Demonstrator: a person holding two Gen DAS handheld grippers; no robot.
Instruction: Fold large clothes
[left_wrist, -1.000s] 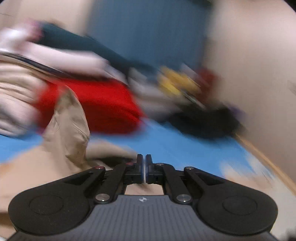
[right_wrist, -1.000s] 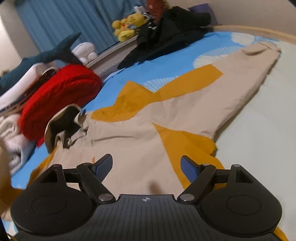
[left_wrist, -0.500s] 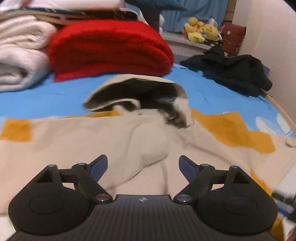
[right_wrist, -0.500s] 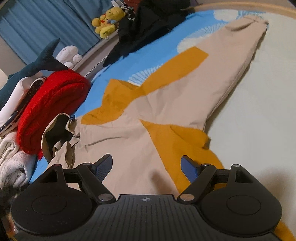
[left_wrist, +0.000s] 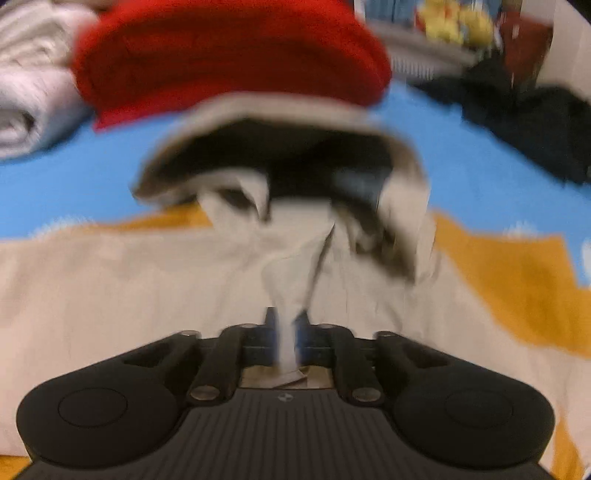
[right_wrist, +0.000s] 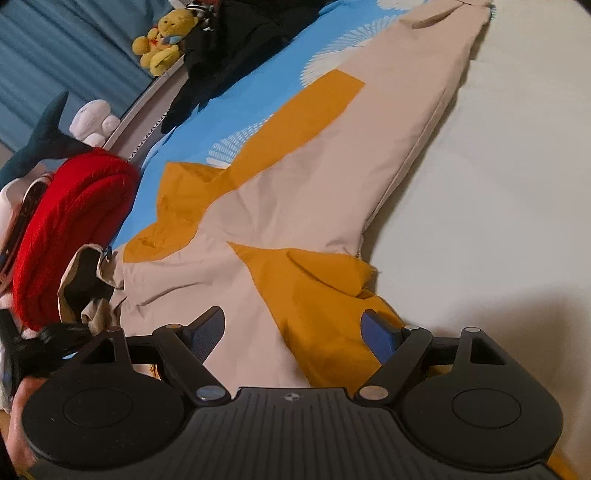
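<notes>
Left wrist view: with left claw (left_wrist: 285, 334) closing on a pinch of beige jacket (left_wrist: 110, 295) spread on the bed (right_wrist: 498, 166), lift slowly, keep fabric taut; right claw (right_wrist: 293, 332) wide, empty, ready for hem.

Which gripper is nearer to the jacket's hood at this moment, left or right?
Left. The left gripper is closing on a pinch of beige jacket fabric just below the hood. The right gripper hangs open over the jacket's body, off to the hood's side.

Left gripper (left_wrist: 285, 334), jaws closing on a pinch of cloth; right gripper (right_wrist: 293, 330), jaws wide apart.
</notes>
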